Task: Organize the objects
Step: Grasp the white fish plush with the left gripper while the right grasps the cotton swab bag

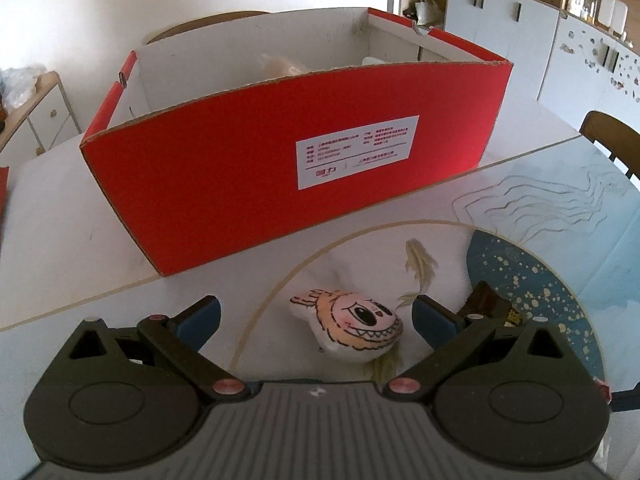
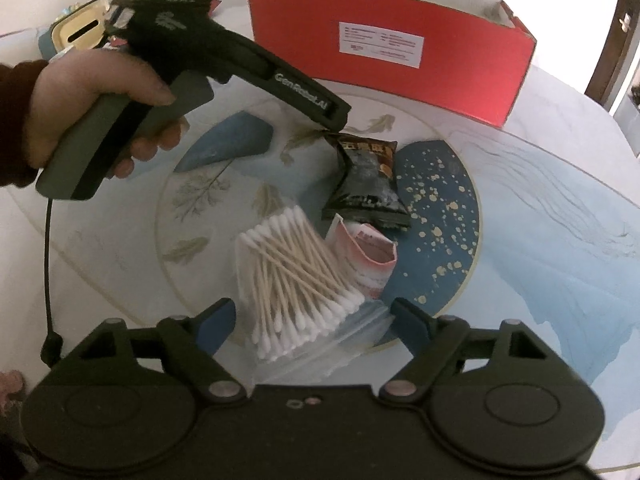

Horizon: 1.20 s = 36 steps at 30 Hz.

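**Sorting barely under way: four loose items left on the table**

Table point(image 1: 60, 240) came first: white, with a round painted inlay in blue and gold toward its near edge. On it, toward the far edge, stood the red box point(image 1: 248, 184), open-topped, its labelled long side facing both cameras. Something pale lay inside against the back wall, too washed out to name, so at least a little of the job looked done.

Everything else sat loose on the inlay, near the box's front but apart from it. The swab bag point(image 2: 296, 292), a clear zip pouch of cotton swabs, lay nearest the right gripper point(image 2: 312, 316), whose jaws stood wide apart on either side of the pouch, gripping nothing. Just beyond the bag, and touching it, lay a torn pink packet point(image 2: 372, 256), and beyond that a black snack pack point(image 2: 366, 182), its lower edge over the packet's top.

The plush point(image 1: 352, 328), a small grinning monster face, lay on its side between the fingers of the left gripper point(image 1: 316, 316), which was also spread wide and held nothing; whether either pad touched the toy I could not tell.

As I judged it, four items remained to go into the box, and both grippers were placed for a grasp, not yet closed.
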{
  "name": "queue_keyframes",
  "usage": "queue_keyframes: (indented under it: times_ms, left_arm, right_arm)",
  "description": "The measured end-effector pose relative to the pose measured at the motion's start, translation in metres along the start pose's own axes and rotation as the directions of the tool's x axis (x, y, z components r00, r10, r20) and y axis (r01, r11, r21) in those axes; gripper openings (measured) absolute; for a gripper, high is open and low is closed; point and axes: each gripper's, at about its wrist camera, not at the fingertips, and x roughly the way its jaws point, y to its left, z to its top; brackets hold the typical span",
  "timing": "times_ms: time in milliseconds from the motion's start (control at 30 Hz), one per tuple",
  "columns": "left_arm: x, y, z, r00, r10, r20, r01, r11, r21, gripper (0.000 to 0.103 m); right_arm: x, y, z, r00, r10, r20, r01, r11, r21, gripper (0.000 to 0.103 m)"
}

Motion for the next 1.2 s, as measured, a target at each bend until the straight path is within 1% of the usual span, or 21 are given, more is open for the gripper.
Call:
queue_keyframes:
  times_ms: [67,100,133,167,233,267,333,433,500,667,800,1000,1100,1200]
  left_arm:
    - [0.000,-0.002,-0.001,1.000,0.000,0.005,0.000,1.000,0.018,0.101]
    - [0.000,-0.003,-0.001,1.000,-0.003,0.010,0.002,1.000,0.029,0.099]
    - [0.000,-0.004,-0.002,1.000,-0.010,0.012,0.010,0.999,0.040,0.093]
    - [0.000,-0.006,-0.002,1.000,-0.016,0.012,0.016,0.999,0.051,0.090]
    - [-0.001,-0.008,-0.003,1.000,-0.023,0.014,0.022,0.997,0.069,0.074]
    - [-0.002,-0.009,-0.003,0.999,-0.028,0.020,0.027,0.997,0.069,0.071]
    - [-0.003,-0.009,-0.003,0.999,-0.039,0.023,0.037,0.997,0.066,0.059]
    - [-0.005,-0.010,-0.005,0.999,-0.041,0.025,0.039,0.996,0.083,0.058]
    - [-0.009,-0.010,-0.008,0.999,-0.041,0.024,0.038,0.995,0.095,0.057]
    - [-0.022,-0.007,-0.017,0.998,-0.064,0.017,0.063,0.995,0.074,0.057]
    - [-0.036,-0.005,-0.029,0.998,-0.067,0.000,0.067,0.997,0.045,0.057]
    - [-0.061,-0.006,-0.046,0.996,-0.089,-0.024,0.089,0.996,-0.025,0.057]
    - [-0.073,-0.011,-0.051,0.994,-0.107,-0.026,0.105,0.993,-0.044,0.057]
    - [-0.087,-0.017,-0.052,0.992,-0.124,-0.016,0.123,0.991,-0.056,0.057]
  right_arm:
    - [0.000,0.002,0.000,1.000,-0.003,0.001,0.003,1.000,-0.016,0.080]
    - [0.000,0.003,0.001,1.000,-0.004,0.000,0.004,1.000,-0.023,0.078]
    - [0.000,0.004,0.001,1.000,-0.006,0.000,0.006,1.000,-0.030,0.076]
    - [-0.001,0.006,0.001,1.000,-0.008,0.000,0.008,0.999,-0.038,0.073]
    - [-0.002,0.008,0.001,1.000,-0.007,0.000,0.007,0.999,-0.050,0.070]
    - [-0.002,0.009,0.001,1.000,-0.009,-0.001,0.009,0.998,-0.056,0.067]
    - [-0.003,0.011,0.001,1.000,-0.006,-0.001,0.006,0.998,-0.067,0.063]
    - [-0.005,0.014,0.000,1.000,-0.009,-0.002,0.009,0.997,-0.078,0.057]
    - [-0.008,0.015,-0.002,1.000,-0.014,0.003,0.014,0.997,-0.074,0.051]
    - [-0.013,0.013,-0.007,1.000,-0.005,0.001,0.005,0.997,-0.072,0.044]
    - [-0.019,0.013,-0.012,1.000,0.011,-0.001,-0.011,0.998,-0.058,0.043]
    - [-0.034,0.008,-0.019,0.999,0.042,0.007,-0.042,0.999,0.009,0.043]
    - [-0.045,0.003,-0.019,0.998,0.052,0.026,-0.053,0.998,0.038,0.043]
    - [-0.056,0.000,-0.017,0.997,0.050,0.051,-0.052,0.998,0.042,0.043]
